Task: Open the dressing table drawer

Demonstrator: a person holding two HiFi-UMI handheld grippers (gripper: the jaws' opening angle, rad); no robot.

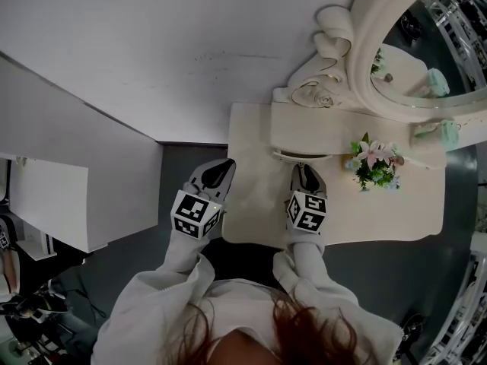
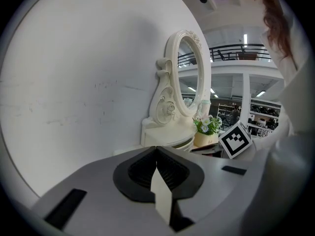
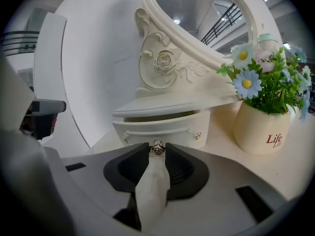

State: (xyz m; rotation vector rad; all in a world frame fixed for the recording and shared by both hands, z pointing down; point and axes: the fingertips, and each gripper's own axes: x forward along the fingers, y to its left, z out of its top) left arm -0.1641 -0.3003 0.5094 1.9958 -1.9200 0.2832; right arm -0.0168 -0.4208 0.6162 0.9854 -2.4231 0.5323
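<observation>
A: What was the right claw (image 3: 157,147) doing?

B: It was clenched on the small metal knob (image 3: 157,151) at the middle of the drawer (image 3: 170,127) front, with one dark pad pressing on each side of it.

A: And the drawer itself?

B: It sat under the curved ledge at the foot of the oval mirror (image 3: 206,4), at the far side of the cream surface (image 1: 251,181). Its bowed front stood a little forward of that ledge, with a thin dark gap along its top edge.

A: What stood beside it?

B: To its right was a cream flower pot (image 3: 263,129) holding blue and white daisies. It stood on the surface, near the drawer but apart from it.

A: The left claw?

B: The left claw (image 2: 156,150) was closed on nothing, its pads meeting. In the head view it hung just beside the surface's left edge, above the grey floor (image 1: 190,158) — about as far forward as the right one and well to the left of the drawer.

A: Anything farther out?

B: A plain white wall (image 2: 88,82) ran behind the mirror and off to the left. On the near side each claw carried its marker cube (image 1: 196,214), and the person's white sleeves (image 1: 175,272) came up behind them.
</observation>
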